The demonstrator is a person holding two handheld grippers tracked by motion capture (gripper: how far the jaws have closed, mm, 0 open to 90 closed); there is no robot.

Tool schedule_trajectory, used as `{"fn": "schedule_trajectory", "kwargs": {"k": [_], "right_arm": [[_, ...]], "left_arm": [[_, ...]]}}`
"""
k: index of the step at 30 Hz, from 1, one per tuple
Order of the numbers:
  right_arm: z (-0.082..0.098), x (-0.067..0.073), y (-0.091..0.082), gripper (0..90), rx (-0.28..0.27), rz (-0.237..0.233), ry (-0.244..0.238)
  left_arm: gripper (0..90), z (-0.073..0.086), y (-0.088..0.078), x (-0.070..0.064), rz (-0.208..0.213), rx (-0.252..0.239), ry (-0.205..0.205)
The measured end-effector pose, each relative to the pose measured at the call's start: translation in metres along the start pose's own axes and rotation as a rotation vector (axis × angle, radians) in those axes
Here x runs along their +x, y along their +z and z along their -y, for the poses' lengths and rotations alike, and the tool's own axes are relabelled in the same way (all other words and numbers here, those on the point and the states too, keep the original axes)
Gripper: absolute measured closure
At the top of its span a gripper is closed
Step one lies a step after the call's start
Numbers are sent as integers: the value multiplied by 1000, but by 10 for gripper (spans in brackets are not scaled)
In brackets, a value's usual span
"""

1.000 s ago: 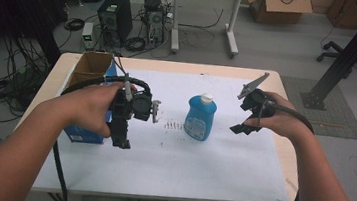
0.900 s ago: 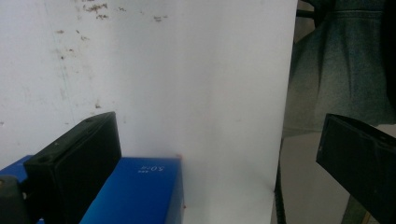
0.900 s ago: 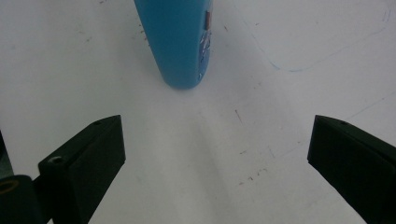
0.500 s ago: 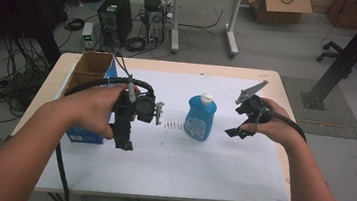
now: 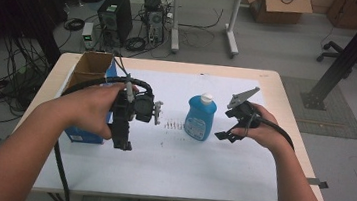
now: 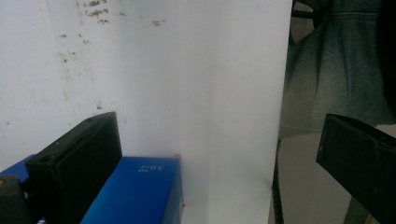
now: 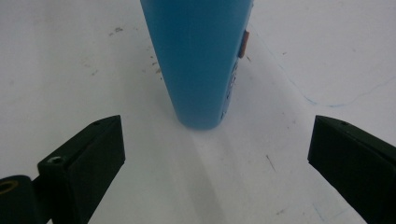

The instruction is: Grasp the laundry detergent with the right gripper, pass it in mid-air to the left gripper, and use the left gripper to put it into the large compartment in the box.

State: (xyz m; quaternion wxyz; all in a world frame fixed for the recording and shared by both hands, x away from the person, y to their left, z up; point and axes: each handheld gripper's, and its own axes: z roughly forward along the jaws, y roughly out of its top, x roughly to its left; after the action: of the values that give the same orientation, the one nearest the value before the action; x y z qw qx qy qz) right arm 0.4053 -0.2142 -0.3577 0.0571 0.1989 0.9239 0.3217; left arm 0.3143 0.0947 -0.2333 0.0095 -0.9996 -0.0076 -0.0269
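Note:
A blue bottle (image 5: pixel 199 119) with a white cap stands upright near the middle of the white sheet. My right gripper (image 5: pixel 225 124) sits just right of it, open. In the right gripper view the bottle (image 7: pixel 201 60) rises a short way ahead of the wide-spread jaws of the right gripper (image 7: pixel 215 163), untouched. My left gripper (image 5: pixel 123 135) hangs left of the bottle, beside a blue box (image 5: pixel 80 134) with an open cardboard top. It points down and back toward the table's near edge. In the left gripper view the left gripper (image 6: pixel 219 163) is open over the sheet, with the box (image 6: pixel 135 191) low between its jaws.
The white sheet (image 5: pixel 199 173) covers most of a wooden table (image 5: pixel 290 122). Small dark marks (image 5: pixel 174 126) lie left of the bottle. Beyond the near edge in the left gripper view hangs the person's grey clothing (image 6: pixel 336 70). Computers and cables sit on the floor behind.
My right gripper has moved left and slightly down, closer to the bottle. The left gripper has shifted a little toward the near edge. The bottle and box have not moved.

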Motion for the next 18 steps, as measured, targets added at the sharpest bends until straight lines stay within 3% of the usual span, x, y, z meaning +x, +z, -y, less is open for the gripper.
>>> {"fn": "schedule_trajectory", "kwargs": {"k": [18], "right_arm": [[4, 8, 23, 34, -125, 12, 23]], "left_arm": [[4, -4, 0, -1, 1, 4, 6]]}}
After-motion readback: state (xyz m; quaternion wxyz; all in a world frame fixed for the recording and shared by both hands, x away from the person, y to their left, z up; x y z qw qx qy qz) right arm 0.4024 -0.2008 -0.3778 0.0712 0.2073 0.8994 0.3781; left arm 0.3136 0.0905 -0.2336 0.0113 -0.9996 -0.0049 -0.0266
